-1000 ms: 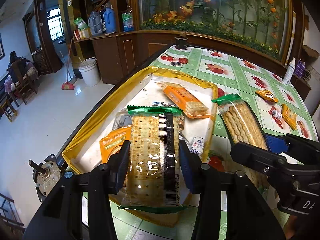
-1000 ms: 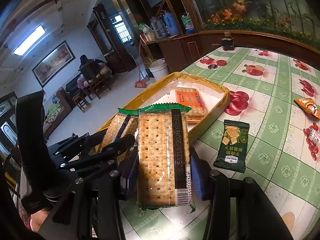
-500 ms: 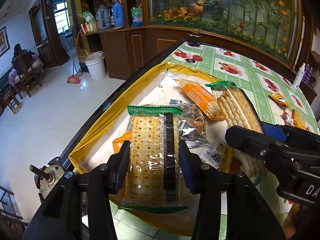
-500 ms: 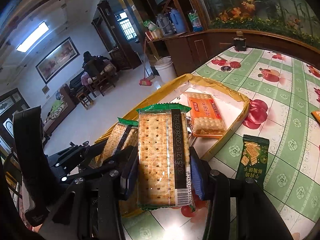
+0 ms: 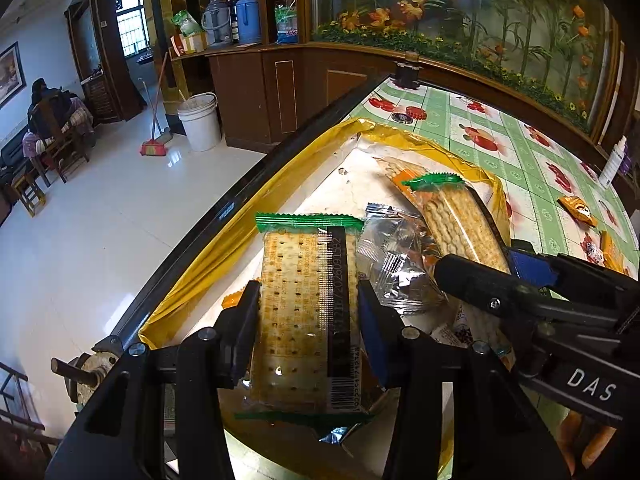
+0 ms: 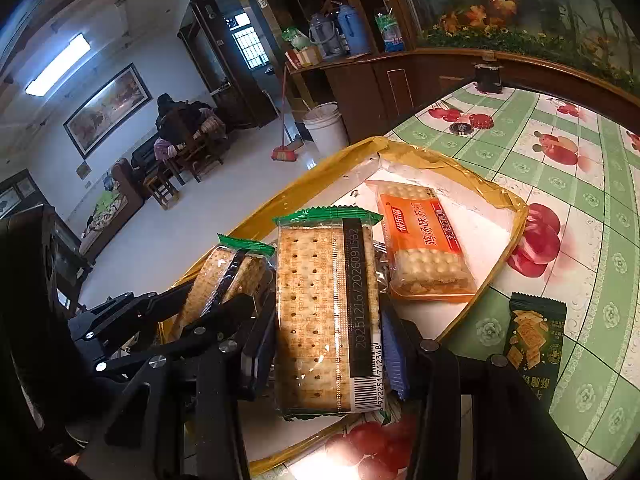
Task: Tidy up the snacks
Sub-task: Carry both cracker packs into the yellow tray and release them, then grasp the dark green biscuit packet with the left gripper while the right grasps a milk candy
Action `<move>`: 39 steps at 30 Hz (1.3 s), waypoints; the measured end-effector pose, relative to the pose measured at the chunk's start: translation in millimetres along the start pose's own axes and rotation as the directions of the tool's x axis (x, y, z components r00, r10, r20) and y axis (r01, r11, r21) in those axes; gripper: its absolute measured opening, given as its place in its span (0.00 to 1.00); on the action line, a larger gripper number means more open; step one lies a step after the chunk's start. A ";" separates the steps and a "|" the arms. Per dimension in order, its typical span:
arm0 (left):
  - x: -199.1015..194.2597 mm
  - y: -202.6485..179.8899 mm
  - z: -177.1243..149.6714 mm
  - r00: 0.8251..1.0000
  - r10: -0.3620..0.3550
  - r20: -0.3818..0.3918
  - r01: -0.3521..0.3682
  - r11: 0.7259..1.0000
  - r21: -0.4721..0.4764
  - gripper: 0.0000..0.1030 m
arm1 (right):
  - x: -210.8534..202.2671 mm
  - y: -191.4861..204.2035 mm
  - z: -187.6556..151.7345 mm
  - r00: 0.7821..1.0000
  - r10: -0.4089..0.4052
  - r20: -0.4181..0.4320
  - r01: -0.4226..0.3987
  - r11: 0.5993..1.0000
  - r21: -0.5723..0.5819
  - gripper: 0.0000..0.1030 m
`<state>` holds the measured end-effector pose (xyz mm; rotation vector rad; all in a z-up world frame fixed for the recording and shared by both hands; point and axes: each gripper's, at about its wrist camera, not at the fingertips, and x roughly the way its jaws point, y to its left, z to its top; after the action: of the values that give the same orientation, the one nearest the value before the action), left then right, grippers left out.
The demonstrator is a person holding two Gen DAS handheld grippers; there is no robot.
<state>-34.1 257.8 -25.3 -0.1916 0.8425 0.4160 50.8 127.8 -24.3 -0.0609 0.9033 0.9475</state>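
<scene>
My left gripper [image 5: 308, 320] is shut on a clear cracker pack with green ends [image 5: 308, 300] and holds it over the near part of a yellow-rimmed white tray [image 5: 304, 184]. My right gripper [image 6: 328, 344] is shut on a like cracker pack [image 6: 326, 304] over the tray [image 6: 504, 196]; in the left wrist view this pack [image 5: 460, 224] sits to the right. An orange cracker pack [image 6: 424, 248] and a silver wrapper [image 5: 396, 260] lie in the tray.
A dark green snack pack [image 6: 532, 340] lies on the green fruit-print tablecloth [image 6: 580, 184] right of the tray. Small orange snacks [image 5: 576, 210] lie farther right. The table edge [image 5: 224, 212] runs along the tray's left side, with floor below.
Both grippers have moved forward over the tray with their cracker packs. The right pack now hangs above the tray's contents instead of beside the tray.
</scene>
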 end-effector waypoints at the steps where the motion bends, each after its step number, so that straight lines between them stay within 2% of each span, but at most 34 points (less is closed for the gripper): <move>1: 0.8 0.4 0.5 1.000 0.001 -0.001 -0.001 1.000 -0.002 0.44 | 1.1 -0.8 0.1 1.000 -0.013 -0.001 0.013 1.000 -0.003 0.45; 6: 2.9 1.6 4.4 1.000 0.014 -0.005 -0.014 1.000 -0.007 0.45 | 4.1 -6.5 1.6 1.000 -0.031 0.000 0.031 1.000 -0.004 0.46; 8: 5.8 2.7 5.3 0.999 0.027 -0.017 -0.027 1.000 -0.009 0.48 | 3.4 -9.1 2.1 1.000 -0.030 0.002 0.029 1.000 0.006 0.48; 10: 5.3 3.2 4.4 0.999 0.034 -0.018 -0.034 0.999 -0.009 0.62 | 1.0 -11.6 2.9 1.000 -0.027 0.014 0.026 1.000 0.014 0.50; 15: -5.3 3.4 5.4 0.999 0.032 0.017 -0.031 0.999 -0.020 0.75 | -13.3 -17.5 2.4 0.998 -0.032 0.046 0.030 0.999 0.034 0.52; 22: -15.1 -3.6 8.1 0.998 0.043 0.040 -0.042 0.999 -0.017 0.75 | -48.3 -41.6 -6.5 0.994 -0.048 0.101 0.038 0.994 0.106 0.54; 29: -27.9 -10.8 10.1 0.999 0.001 0.048 0.001 0.999 -0.038 0.75 | -88.7 -80.8 -29.6 0.985 -0.103 0.137 0.072 0.974 0.213 0.57; 39: -43.1 -77.8 5.2 0.995 -0.088 0.049 0.084 0.993 0.084 0.75 | -129.1 -128.3 -67.4 0.975 -0.176 0.138 0.124 0.939 0.321 0.58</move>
<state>-22.5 177.1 10.8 -0.1400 0.7952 0.3042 66.9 -65.6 -20.4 0.2129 0.8712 0.6490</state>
